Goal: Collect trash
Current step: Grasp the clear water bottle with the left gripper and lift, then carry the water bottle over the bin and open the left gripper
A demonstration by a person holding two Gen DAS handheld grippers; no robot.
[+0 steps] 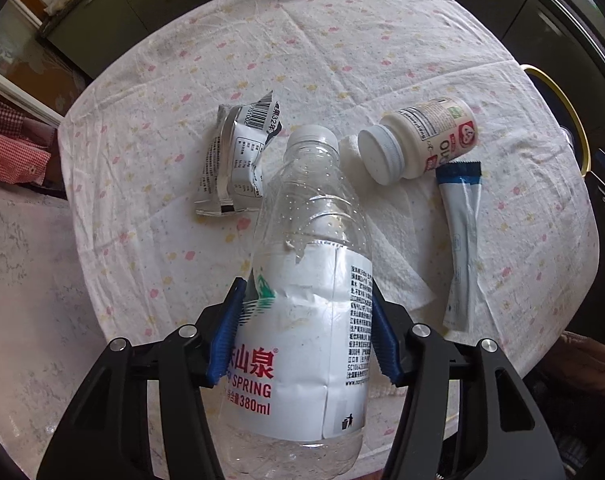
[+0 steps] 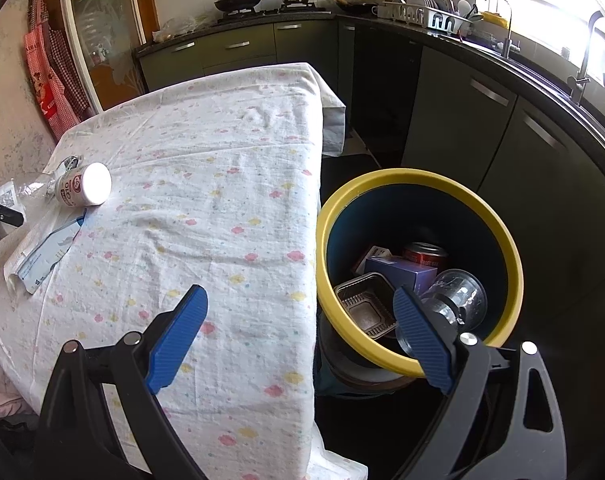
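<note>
While my left gripper [image 1: 306, 316] points straight down over the table [image 1: 382, 40], its blue pads [image 1: 230, 328] press on both flanks of the water bottle [image 1: 306, 280], clamped across the white label where the wall is straight and the paper gives some friction. I judge this band preferable to the tapered shoulder, which would squeeze out of the grip. The bottle lies along the fingers, white cap pointing away from the camera. I cannot tell whether it is clear of the cloth.

The bottle is clear plastic, empty apart from droplets inside the shoulder. Its label is torn along the upper edge and carries red lettering. Expect the thin wall to dent under load.

Beyond it on the floral cloth lie the remaining items: a crumpled foil wrapper [image 1: 238, 160], a white pill bottle [image 1: 418, 140] on its side resting on a paper napkin [image 1: 390, 240], and a long sachet [image 1: 462, 240] just beside the pill bottle.

My right gripper [image 2: 298, 332] stands wide apart with nothing between its pads, hanging above the table edge. Just beside that edge stands the yellow-rimmed bin [image 2: 382, 184], which already holds a can, a box, a tray and a clear bottle. I judge this bin to be the bottle's destination.
</note>
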